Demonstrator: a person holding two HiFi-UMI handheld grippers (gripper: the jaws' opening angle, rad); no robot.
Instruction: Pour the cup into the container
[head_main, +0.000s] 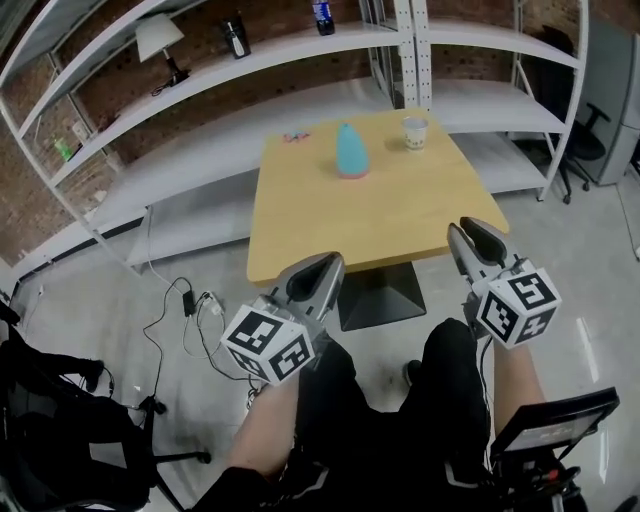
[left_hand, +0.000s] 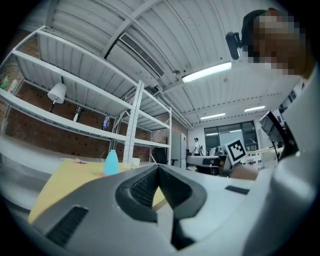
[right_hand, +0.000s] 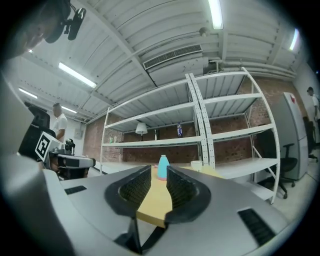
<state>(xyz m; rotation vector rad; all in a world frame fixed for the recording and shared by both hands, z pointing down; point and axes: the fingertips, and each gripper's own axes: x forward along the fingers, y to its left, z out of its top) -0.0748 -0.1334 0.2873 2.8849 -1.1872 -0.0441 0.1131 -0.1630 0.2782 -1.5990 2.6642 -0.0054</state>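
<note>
Nothing legible here — no text, label or number can be read.

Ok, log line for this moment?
left gripper: shut, empty | right gripper: slightly open, empty | white paper cup, light-blue plastic container: untouched on square wooden table

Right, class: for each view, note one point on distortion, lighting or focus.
Head view: the shelf rack bows, wide-angle distortion; even light, soft shadows. Left gripper view: dark rounded corners, the ceiling light strip blown out. Right gripper view: same round fisheye frame, a ceiling lamp glaring, the blue container fairly sharp.
</note>
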